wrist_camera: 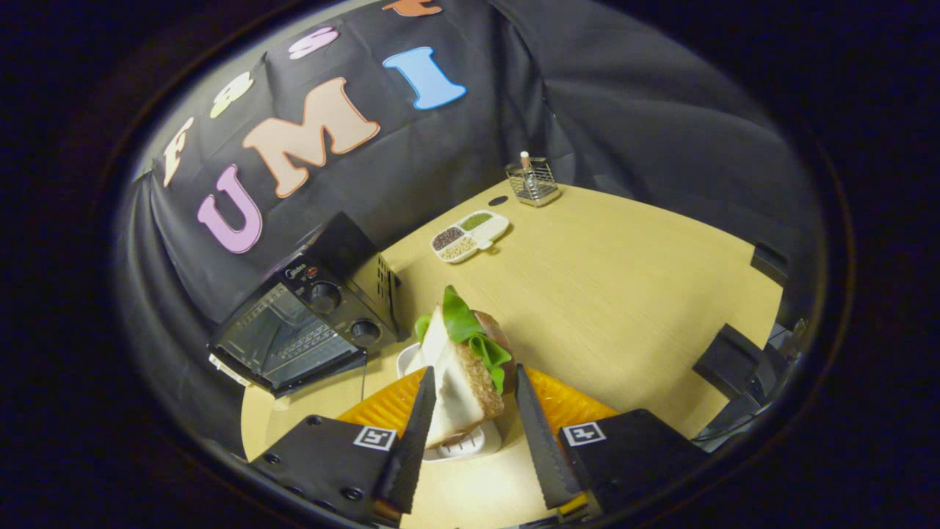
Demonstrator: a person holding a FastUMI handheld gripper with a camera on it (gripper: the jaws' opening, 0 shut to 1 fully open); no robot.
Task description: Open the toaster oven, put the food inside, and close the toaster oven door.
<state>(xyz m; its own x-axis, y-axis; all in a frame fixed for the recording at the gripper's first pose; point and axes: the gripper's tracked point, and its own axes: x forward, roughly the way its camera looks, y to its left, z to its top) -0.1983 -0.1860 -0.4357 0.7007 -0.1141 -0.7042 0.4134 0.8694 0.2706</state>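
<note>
1. Between the fingers of the gripper (470,433) we see the sandwich (463,367), upright on its edge; the left finger touches its face, the right stands just apart, so we cannot tell that it is pinched.
2. Beneath it lies a white dish (470,444) on the desk (624,294).
3. Beyond, to the left, the toaster oven (308,323) has its door down, ready to receive food.

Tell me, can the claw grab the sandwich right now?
Probably yes. The sandwich stands on its small white dish right between the open claw fingers, with nothing in between. The left finger looks to be already at it; whether the right one touches is unclear.
</note>
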